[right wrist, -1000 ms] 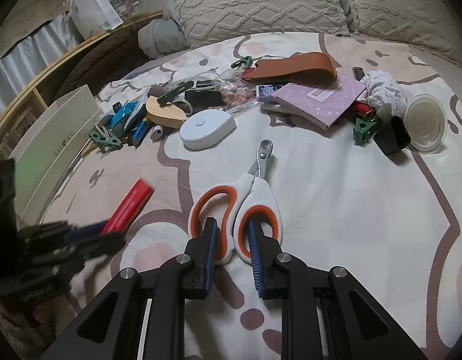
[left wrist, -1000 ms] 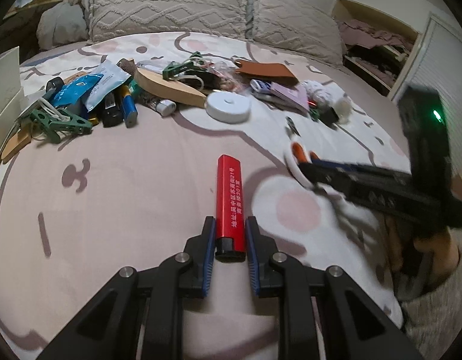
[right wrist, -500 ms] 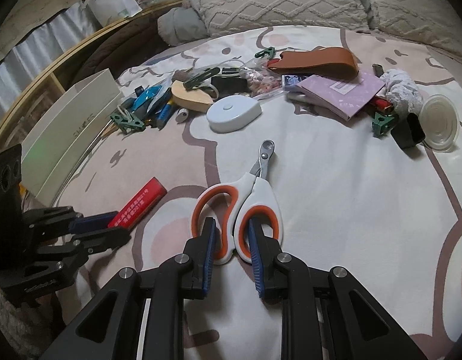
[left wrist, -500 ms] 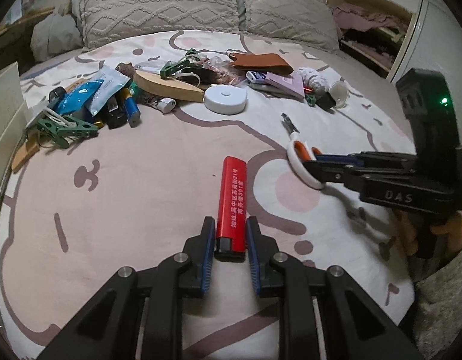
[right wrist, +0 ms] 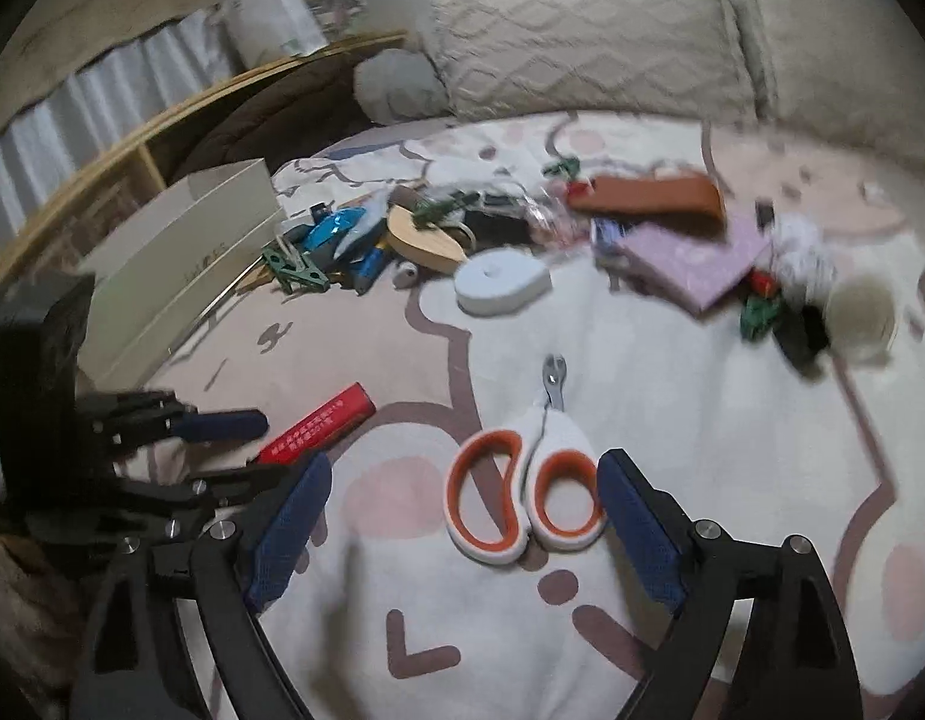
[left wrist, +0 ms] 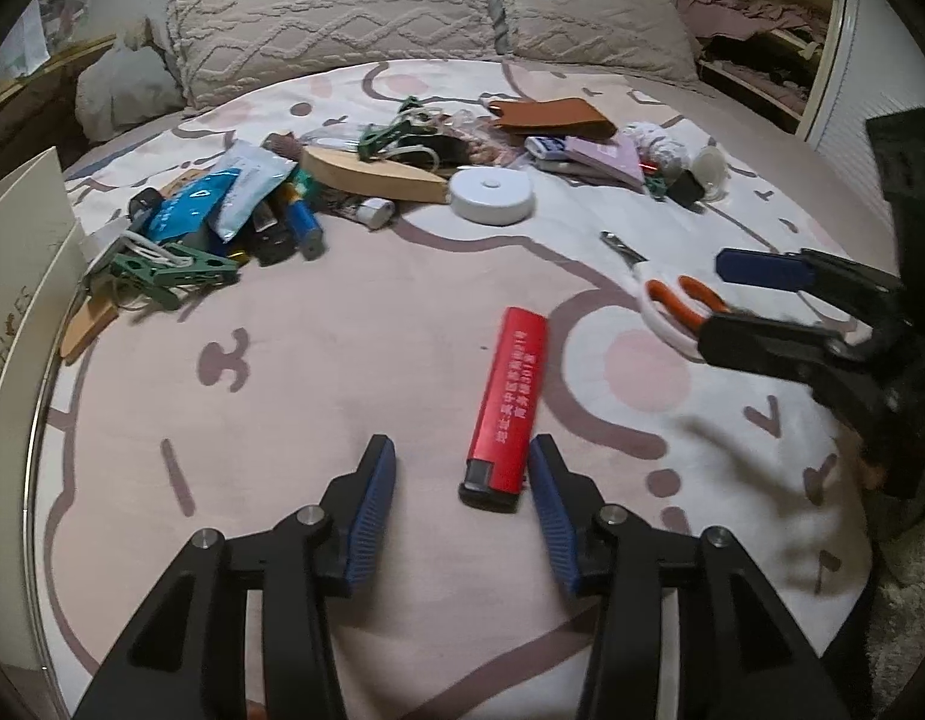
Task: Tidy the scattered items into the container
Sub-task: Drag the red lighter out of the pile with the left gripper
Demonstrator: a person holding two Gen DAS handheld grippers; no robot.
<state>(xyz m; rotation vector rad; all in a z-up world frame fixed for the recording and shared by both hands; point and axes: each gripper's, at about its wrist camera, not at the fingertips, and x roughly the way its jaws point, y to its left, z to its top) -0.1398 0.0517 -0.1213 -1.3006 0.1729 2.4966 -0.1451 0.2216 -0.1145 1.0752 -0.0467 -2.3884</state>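
Note:
A red lighter (left wrist: 508,401) lies on the patterned bedsheet between the open jaws of my left gripper (left wrist: 462,471), close to the right finger. It also shows in the right wrist view (right wrist: 315,423). White scissors with orange handles (right wrist: 525,480) lie between the open jaws of my right gripper (right wrist: 465,489); they also show in the left wrist view (left wrist: 672,306). A white open box (right wrist: 180,264) stands at the bed's left edge. The right gripper (left wrist: 762,300) is seen at the right of the left view.
A heap of clutter lies further up the bed: green clips (left wrist: 162,270), blue packets (left wrist: 222,198), a wooden piece (left wrist: 372,174), a white round disc (left wrist: 491,195), a brown leather case (left wrist: 552,117), a pink booklet (right wrist: 684,258). Knitted pillows (left wrist: 342,12) sit behind.
Both grippers have opened wide, letting go of the red lighter and the scissors, which now lie on the sheet. Both grippers have pulled back slightly.

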